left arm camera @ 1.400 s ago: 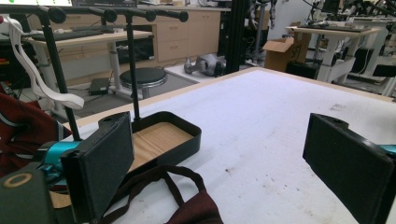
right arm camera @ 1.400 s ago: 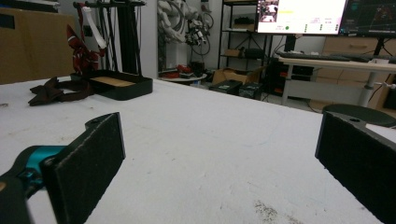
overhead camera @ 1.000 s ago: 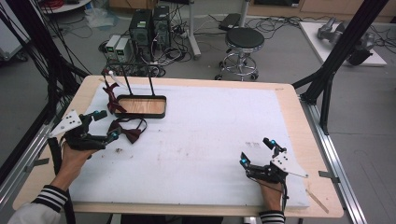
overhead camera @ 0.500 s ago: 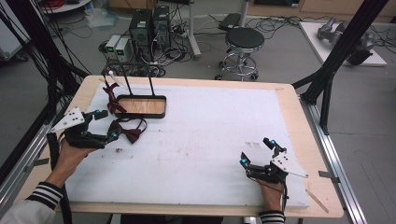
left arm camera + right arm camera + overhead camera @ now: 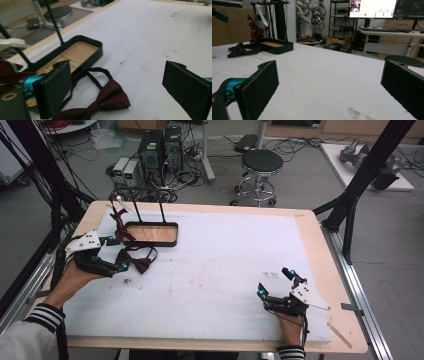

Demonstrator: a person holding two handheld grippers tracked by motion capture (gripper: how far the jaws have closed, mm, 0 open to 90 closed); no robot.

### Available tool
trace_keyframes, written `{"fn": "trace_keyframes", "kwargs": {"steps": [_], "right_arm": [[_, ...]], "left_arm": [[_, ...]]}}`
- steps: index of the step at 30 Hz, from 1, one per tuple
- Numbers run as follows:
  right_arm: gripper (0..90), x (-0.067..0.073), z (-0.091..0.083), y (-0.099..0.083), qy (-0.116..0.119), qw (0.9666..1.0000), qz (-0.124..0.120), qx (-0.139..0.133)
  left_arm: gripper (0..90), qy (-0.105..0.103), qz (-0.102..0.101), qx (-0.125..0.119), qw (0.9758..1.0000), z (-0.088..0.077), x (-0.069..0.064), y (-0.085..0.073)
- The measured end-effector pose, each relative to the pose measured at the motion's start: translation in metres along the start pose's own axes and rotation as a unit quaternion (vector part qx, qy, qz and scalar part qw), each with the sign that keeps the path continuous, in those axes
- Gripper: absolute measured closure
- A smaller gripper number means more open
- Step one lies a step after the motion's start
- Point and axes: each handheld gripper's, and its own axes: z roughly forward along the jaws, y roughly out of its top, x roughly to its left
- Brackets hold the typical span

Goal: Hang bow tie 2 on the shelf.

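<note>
Just in front of the black tray (image 5: 150, 234), the dark red bow tie (image 5: 136, 262) lies flat on the worktop (image 5: 220, 270), not picked up yet. The left gripper (image 5: 125, 87) hangs over it, fingers apart. The right gripper (image 5: 276, 285) rests far from the tray, fingers apart too.

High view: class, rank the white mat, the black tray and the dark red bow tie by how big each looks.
1. White mat, by far the largest.
2. Black tray.
3. Bow tie, smallest, though its loose strap brings it near the tray's size.

Left claw (image 5: 116, 254) jaws spread wide, right claw (image 5: 276, 282) likewise, resting low
</note>
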Motion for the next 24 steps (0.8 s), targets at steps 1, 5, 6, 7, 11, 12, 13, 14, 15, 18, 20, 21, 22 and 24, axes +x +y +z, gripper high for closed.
{"fn": "trace_keyframes", "kwargs": {"steps": [1,5,6,7,11,12,13,14,15,18,20,21,22,24], "right_arm": [[0.6,0.0,0.0,0.0,0.0,1.0,0.0,0.0],[0.6,0.0,0.0,0.0,0.0,1.0,-0.001,0.0],[0.6,0.0,0.0,0.0,0.0,1.0,-0.001,0.0],[0.6,0.0,0.0,0.0,0.0,1.0,-0.001,-0.001],[0.6,0.0,0.0,0.0,0.0,1.0,0.002,0.0],[0.6,0.0,0.0,0.0,0.001,1.0,0.002,0.0],[0.6,0.0,0.0,0.0,0.001,1.0,0.002,0.0],[0.6,-0.001,0.0,0.0,0.0,1.0,0.0,-0.002],[0.6,0.0,0.0,0.0,0.001,1.0,0.001,-0.001],[0.6,0.0,0.0,0.0,0.001,1.0,0.001,0.0],[0.6,0.0,0.0,0.0,0.0,1.0,-0.001,-0.003],[0.6,-0.001,0.0,0.0,0.0,1.0,-0.001,-0.003],[0.6,0.0,0.0,0.0,0.0,1.0,-0.001,-0.003],[0.6,0.0,0.0,0.0,0.0,1.0,-0.001,-0.003]], "left_arm": [[9.2,-0.005,0.006,0.007,0.9999,0.001,0.001,0.001],[9.2,-0.017,0.016,0.036,0.9991,0.004,0.006,0.005],[9.2,-0.019,0.017,0.043,0.9987,0.005,0.008,0.006],[9.2,-0.025,0.019,0.053,0.9981,0.006,0.009,0.008],[9.2,-0.043,0.024,0.073,0.9961,0.01,0.013,0.012],[9.4,-0.046,0.029,0.082,0.9951,0.012,0.014,0.013],[9.5,-0.048,0.03,0.086,0.9947,0.013,0.015,0.014],[9.6,-0.051,0.033,0.09,0.9941,0.014,0.016,0.015],[9.8,-0.051,0.035,0.093,0.9938,0.015,0.017,0.016],[10.8,-0.057,0.043,0.107,0.9917,0.018,0.022,0.018],[12.0,-0.059,0.048,0.116,0.9903,0.02,0.025,0.019],[12.1,-0.062,0.048,0.119,0.9899,0.02,0.026,0.019],[12.3,-0.064,0.05,0.121,0.9893,0.021,0.027,0.019],[13.2,-0.069,0.057,0.134,0.987,0.024,0.03,0.019]]}}
